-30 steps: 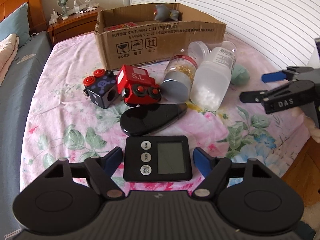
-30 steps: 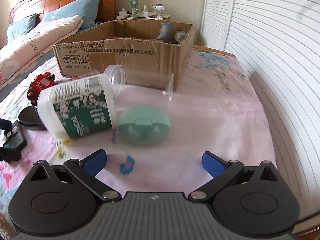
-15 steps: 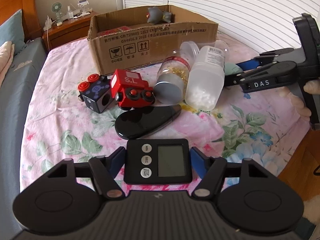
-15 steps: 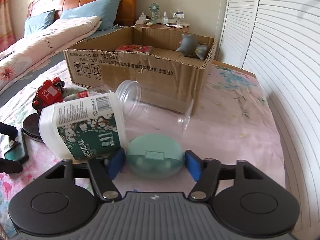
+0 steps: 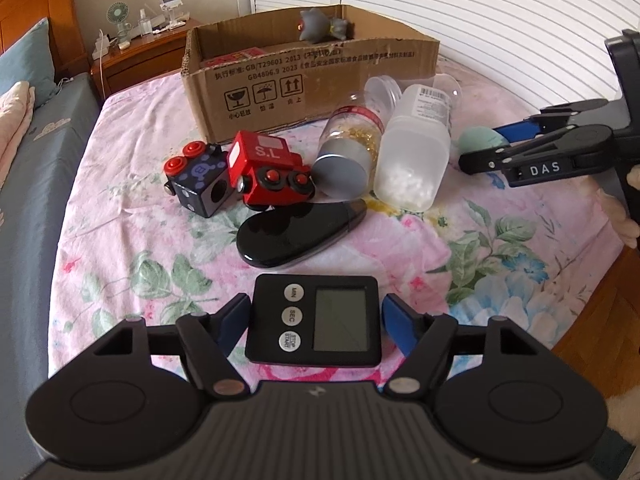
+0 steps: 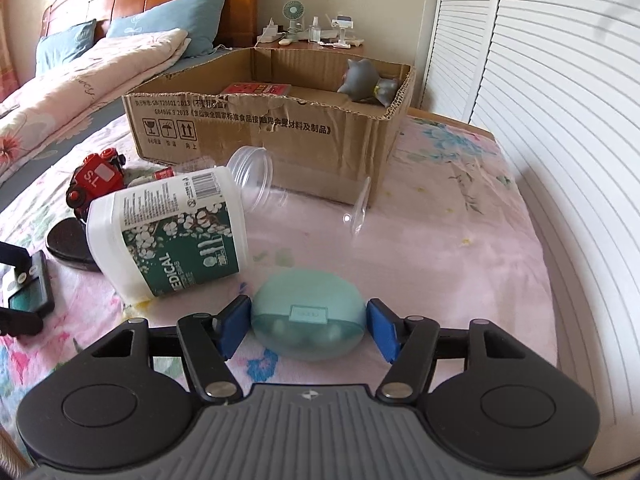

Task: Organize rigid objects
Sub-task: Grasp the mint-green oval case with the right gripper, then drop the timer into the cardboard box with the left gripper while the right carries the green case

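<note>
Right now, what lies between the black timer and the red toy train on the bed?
In the left wrist view, a glossy black oval case lies between the timer and the red toy train.

Black timer (image 6: pixel 28 288) — cut off at frame edge.

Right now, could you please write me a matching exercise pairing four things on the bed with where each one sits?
Things:
1. digital timer
2. green case
3. grey figurine
4. red toy train

Places:
A. inside the cardboard box
B. between the left claw fingers
C. beside the dark cube
D. between the right claw fingers

Pairs: 1-B, 2-D, 3-A, 4-C
</note>
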